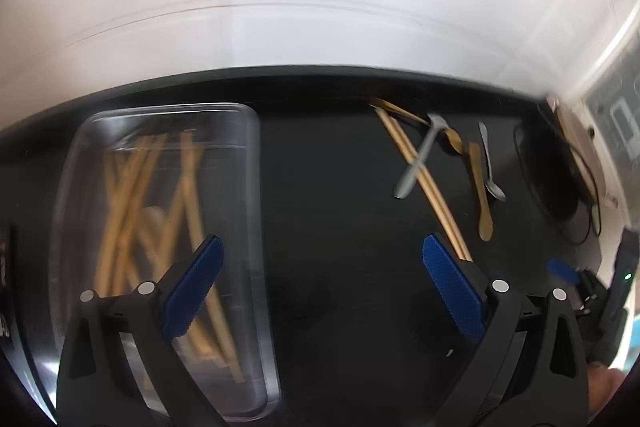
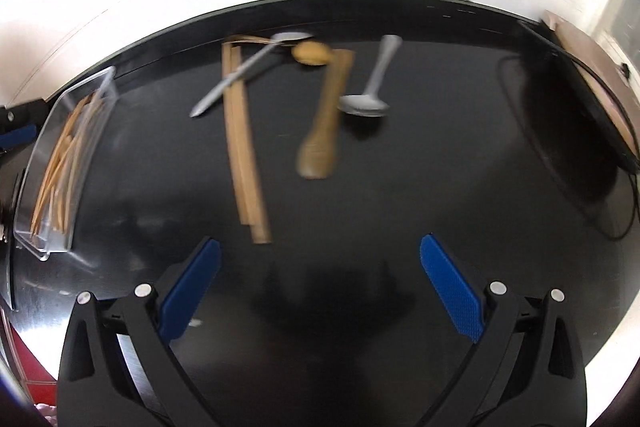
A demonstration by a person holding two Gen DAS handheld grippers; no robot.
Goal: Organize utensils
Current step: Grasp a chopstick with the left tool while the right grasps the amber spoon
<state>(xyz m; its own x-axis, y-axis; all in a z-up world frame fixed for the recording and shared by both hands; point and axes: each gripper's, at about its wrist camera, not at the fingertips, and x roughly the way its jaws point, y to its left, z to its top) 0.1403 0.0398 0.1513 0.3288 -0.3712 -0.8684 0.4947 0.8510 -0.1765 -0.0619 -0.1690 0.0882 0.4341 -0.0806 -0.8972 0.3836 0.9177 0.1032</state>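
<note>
Chopsticks already fill my clear bin point(image 1: 256, 227); loose chopsticks point(image 2: 244, 147), wooden spoons point(image 2: 324, 123) and metal spoons point(image 2: 366, 103) remain on the surface point(image 2: 400, 207). Both claws, left point(image 1: 322, 287) and right point(image 2: 320, 287), gape empty.

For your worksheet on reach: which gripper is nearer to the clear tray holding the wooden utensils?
Left. The left gripper hangs open right beside the clear tray, one finger overlapping it. The right gripper is farther off, with the tray at its far left.
</note>
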